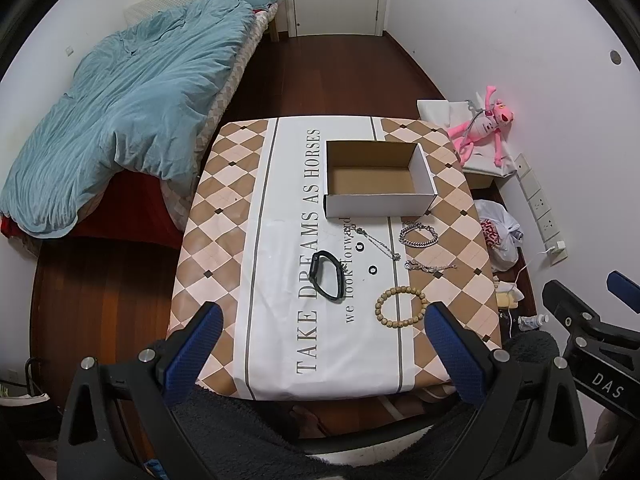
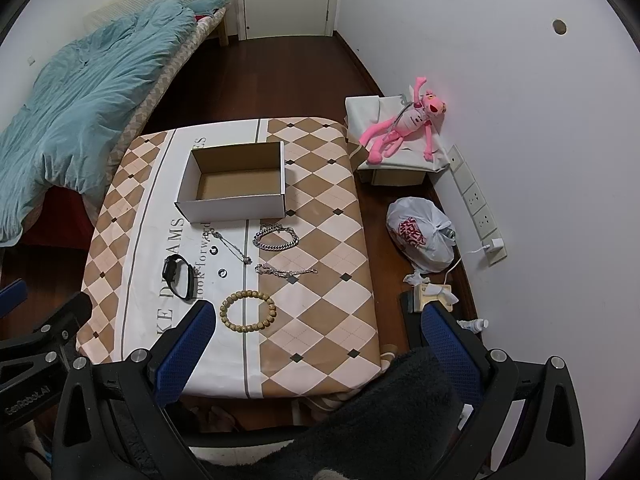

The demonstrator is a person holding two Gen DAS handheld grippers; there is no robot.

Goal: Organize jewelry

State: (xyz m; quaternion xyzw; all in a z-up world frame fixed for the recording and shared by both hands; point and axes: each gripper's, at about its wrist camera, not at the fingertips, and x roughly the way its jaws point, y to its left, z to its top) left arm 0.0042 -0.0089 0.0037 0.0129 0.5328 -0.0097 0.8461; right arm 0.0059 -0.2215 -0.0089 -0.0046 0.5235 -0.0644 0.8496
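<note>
Both tongs wide, clear of table edge

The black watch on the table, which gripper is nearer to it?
Left. The left gripper hovers open just short of the black watch; the right gripper, also open, sits off to the watch's right, nearer the bead bracelet.

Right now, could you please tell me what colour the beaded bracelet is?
Light tan, wooden-looking round-bead bracelet; clearest in the right wrist view.
</note>
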